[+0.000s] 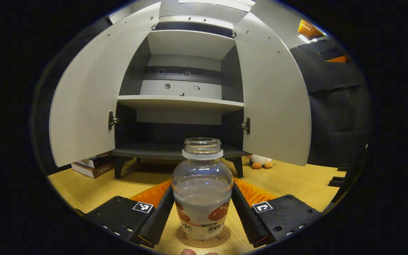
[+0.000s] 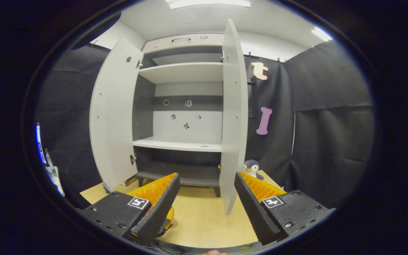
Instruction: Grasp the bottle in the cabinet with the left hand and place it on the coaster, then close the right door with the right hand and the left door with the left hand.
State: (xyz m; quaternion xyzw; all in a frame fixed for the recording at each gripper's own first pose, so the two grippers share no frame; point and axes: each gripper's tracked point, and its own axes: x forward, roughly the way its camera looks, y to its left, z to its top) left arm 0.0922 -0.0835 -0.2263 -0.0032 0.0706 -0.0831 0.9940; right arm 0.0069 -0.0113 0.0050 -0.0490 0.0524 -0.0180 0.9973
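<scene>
Step 1 near its end: bottle [image 1: 202,187] standing upright on the cork coaster [image 1: 204,240] on the wooden table [image 1: 83,191], long axis vertical, uncapped mouth pointing up, out of the cabinet [image 1: 179,102]. Left gripper [image 1: 202,212] flanking the bottle, fingers close at both sides; contact too close to tell, so cannot say gripping or released. Next, likely: spread, back off without tipping. Right gripper [image 2: 205,209] spread wide, holding nothing, facing the right door's [image 2: 232,117] edge, ready for step 2.
</scene>
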